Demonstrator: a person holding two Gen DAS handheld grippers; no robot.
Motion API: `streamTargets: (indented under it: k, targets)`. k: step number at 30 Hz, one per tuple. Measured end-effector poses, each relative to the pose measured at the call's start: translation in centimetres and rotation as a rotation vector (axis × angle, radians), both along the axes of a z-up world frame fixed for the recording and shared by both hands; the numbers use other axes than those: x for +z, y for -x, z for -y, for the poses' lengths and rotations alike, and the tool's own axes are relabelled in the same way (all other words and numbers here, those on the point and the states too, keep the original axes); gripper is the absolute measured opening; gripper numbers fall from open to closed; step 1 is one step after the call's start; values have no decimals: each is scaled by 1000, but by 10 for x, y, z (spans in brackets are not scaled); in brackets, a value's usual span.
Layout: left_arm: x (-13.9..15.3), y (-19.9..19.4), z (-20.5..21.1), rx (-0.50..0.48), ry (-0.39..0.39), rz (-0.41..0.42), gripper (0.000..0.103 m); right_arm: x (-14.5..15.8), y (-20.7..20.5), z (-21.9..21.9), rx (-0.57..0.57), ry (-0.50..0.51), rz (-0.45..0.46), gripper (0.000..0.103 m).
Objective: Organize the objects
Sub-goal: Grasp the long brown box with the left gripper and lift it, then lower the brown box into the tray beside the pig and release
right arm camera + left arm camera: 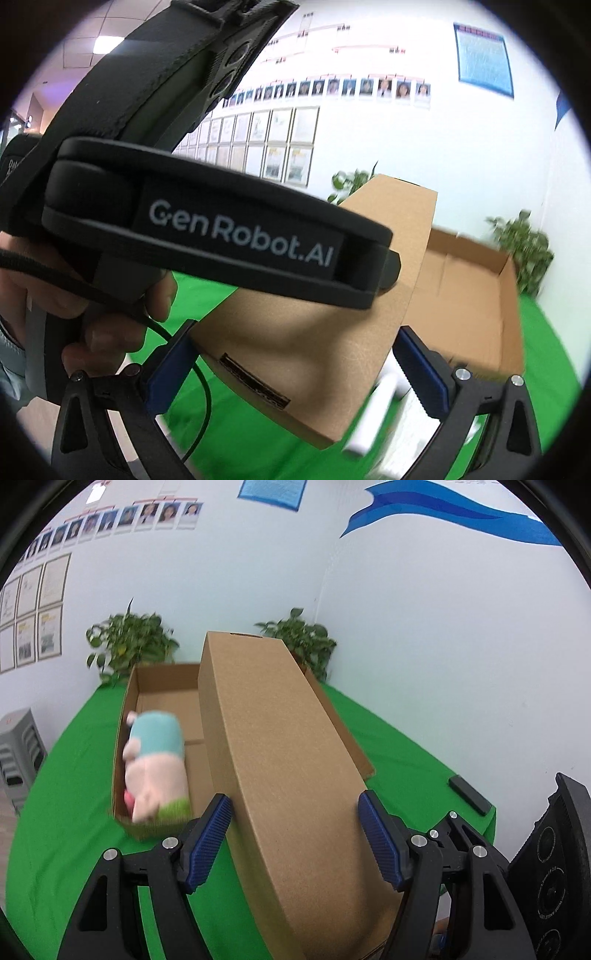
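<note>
Left wrist alone shows plush toy (155, 764) inside box (127, 716)

A pink, teal and green plush toy (155, 764) lies in a plain brown cardboard box (129, 716) on green cloth (74, 775).

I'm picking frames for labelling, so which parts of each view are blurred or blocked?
Left wrist view: the plush toy in the open box is smeared, the lid fairly sharp. Right wrist view: the other gripper's body blocks the left half, and white items below the lid are streaked.
</note>
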State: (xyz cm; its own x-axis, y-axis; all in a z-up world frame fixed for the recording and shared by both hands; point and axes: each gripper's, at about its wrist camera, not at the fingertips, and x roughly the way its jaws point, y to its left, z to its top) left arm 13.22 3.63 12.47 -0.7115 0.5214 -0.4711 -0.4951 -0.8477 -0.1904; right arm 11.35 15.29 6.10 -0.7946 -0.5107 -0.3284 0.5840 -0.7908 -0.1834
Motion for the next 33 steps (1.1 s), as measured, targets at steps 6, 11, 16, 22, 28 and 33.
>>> streamTargets:
  k: [6,11,16,22,28,33]
  targets:
    - [46,32,-18,-30,22,-75,68,37,29,-10,-22,18,-75,102]
    - [76,77,-25,-22,39,-85,68,62,59,-17,-21,26,-77,102]
    - [91,145,-27,-6,31,-15,66,78,118,-16,9,39,9,102]
    - [82,196,-32,16,63,32,66,71,152,-10,26,31,76,102]
    - [26,241,-30,24,65,148,66,40,187,-10,36,34,171,102]
    - [-28,262,-28,33,75,232,66,6,212,-10,51,37,261,102]
